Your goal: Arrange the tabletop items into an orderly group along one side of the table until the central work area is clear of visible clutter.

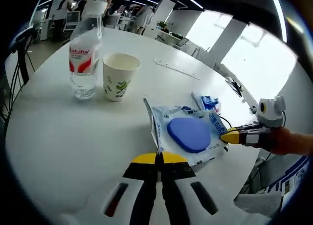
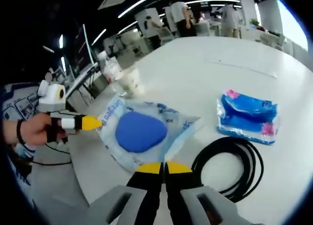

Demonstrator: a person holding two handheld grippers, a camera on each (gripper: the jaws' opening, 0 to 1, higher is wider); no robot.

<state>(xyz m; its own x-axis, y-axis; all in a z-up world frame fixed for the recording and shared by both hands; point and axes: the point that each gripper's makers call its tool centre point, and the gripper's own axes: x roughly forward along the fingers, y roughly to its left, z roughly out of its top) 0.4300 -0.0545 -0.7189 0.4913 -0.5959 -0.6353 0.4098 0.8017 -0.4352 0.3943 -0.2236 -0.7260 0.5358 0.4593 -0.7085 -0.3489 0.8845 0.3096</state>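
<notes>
Left gripper view. The left gripper (image 1: 160, 159) has its yellow-tipped fingers (image 1: 145, 159) pressed together at the near edge of the plastic pouch (image 1: 188, 137); whether film is pinched between them I cannot tell. The pouch lies flat on the white counter (image 1: 63, 137), just ahead of the fingertips, with a blue oval pad (image 1: 189, 134) inside. Judgement: light, limp, slick film, likely to fold or slide if pushed, so take it by a free edge or corner, not over the pad. The right gripper (image 1: 230, 136) comes in from the right, its yellow tip touching the pouch's far edge. Well beyond the fingers to the left stand a water bottle (image 1: 85, 58) and a paper cup (image 1: 119, 76), just beside each other. The bottle looks top-heavy and the cup crushable.

Right gripper view. The right gripper (image 2: 164, 168) is likewise clenched at the pouch's (image 2: 146, 132) near edge; grasp uncertain. This view adds a coiled black cable (image 2: 230, 166) to the right of the fingers and a blue packet (image 2: 248, 112) beyond it, near the pouch but apart. The left gripper (image 2: 90, 122) meets the pouch's opposite edge. The bottle (image 2: 110, 68) and cup (image 2: 129, 80) sit far ahead.
</notes>
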